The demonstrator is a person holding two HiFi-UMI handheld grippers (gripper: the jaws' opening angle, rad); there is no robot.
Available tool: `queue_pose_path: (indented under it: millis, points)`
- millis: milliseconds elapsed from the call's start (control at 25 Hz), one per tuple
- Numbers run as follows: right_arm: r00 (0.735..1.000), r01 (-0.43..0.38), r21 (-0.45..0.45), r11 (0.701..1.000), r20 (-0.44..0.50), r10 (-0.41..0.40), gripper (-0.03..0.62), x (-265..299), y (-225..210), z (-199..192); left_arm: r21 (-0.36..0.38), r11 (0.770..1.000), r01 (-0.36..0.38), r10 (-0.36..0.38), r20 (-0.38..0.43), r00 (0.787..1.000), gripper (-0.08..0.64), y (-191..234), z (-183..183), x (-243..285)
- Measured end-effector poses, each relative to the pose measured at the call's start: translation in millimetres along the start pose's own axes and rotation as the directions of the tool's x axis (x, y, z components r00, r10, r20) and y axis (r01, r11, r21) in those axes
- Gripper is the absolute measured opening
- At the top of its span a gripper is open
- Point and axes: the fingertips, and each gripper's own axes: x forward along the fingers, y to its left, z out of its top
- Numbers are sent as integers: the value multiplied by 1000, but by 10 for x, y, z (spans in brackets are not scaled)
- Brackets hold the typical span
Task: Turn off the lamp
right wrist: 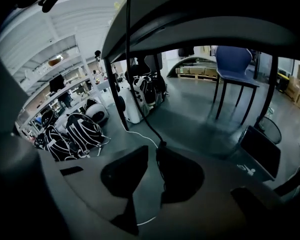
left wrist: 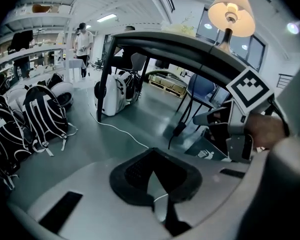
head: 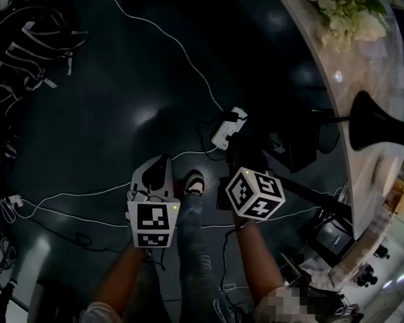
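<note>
Leftmost, at nine o'clock in the left gripper view, black backpacks (left wrist: 40, 119) are seen lying on the floor. The left gripper (left wrist: 151, 159) is held with its jaws shut together, and nothing is caught between them. Further right, the right gripper (right wrist: 151, 151) is held low beside the table (left wrist: 190, 44). Its jaws are parted, and a black cord (right wrist: 149, 123) is seen hanging from the table down between them, close along the right-hand jaw (whether it is touched cannot be told). In the head view, a white power strip (head: 227, 128) is seen on the dark floor at twelve o'clock from that gripper. The lamp (left wrist: 231, 14) is found on the tabletop, at one o'clock in the left gripper view, with its shade lit.
</note>
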Motion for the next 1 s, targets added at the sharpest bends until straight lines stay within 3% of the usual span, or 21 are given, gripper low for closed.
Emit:
queue_pose_path:
  millis: [520, 1000]
  points:
    - [999, 54, -81, 995, 12, -53, 52, 421, -130, 317, -25, 1000, -15, 14, -10, 1000, -5, 118, 6, 149]
    - [999, 23, -180, 983, 37, -17, 52, 491, -9, 405, -21, 1000, -14, 13, -14, 1000, -5, 96, -56, 108]
